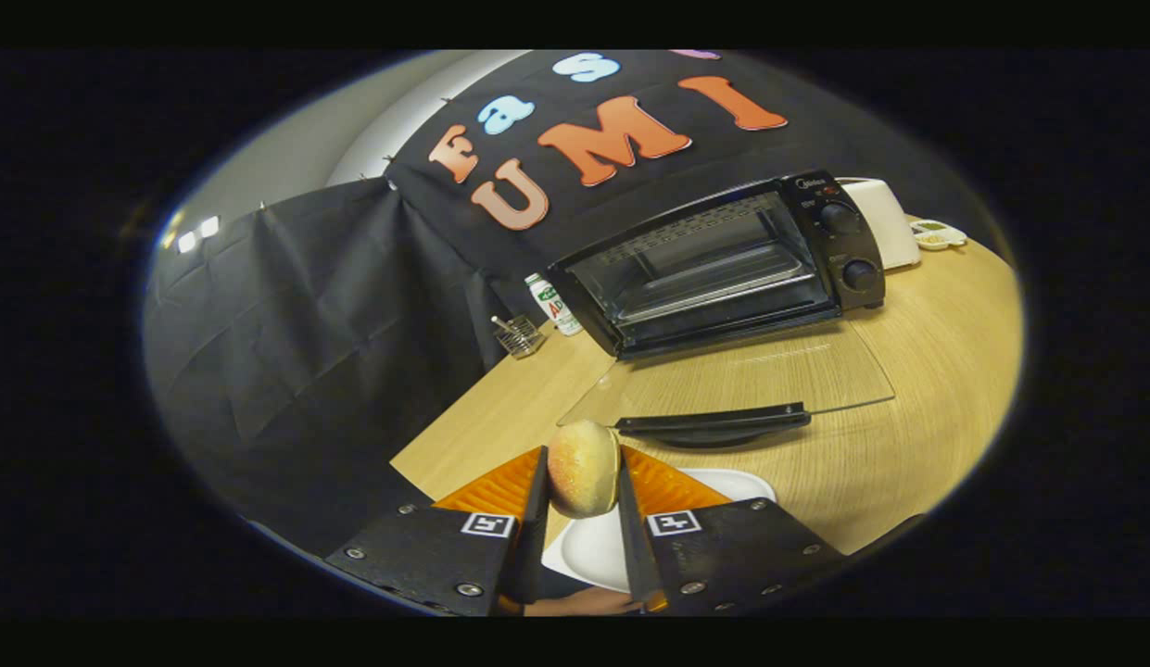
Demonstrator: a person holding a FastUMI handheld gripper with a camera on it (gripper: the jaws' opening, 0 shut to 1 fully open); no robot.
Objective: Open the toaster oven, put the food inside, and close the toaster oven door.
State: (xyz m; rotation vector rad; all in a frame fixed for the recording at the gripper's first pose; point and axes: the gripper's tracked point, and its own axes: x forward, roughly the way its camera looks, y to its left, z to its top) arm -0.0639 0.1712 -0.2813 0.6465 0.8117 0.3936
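A round bun (583, 468) with a pale top is squeezed between my two fingers; my gripper (582, 477) is shut on it, lifted a little above a white plate (588, 551). Beyond the fingers stands the black toaster oven (723, 269) on the wooden table (908, 445). Its glass door (741, 380) lies folded down flat toward me, with the black handle (714, 421) at its near edge, just ahead of the bun. The oven's cavity is open and a wire rack shows inside. Two knobs (848, 245) sit on its right panel.
Left of the oven stand a small white bottle (553, 304) and a clear holder with sticks (519, 335). A white appliance (885, 222) and a small tray (938, 234) sit behind the oven's right side. The table's left edge drops off near the black cloth wall.
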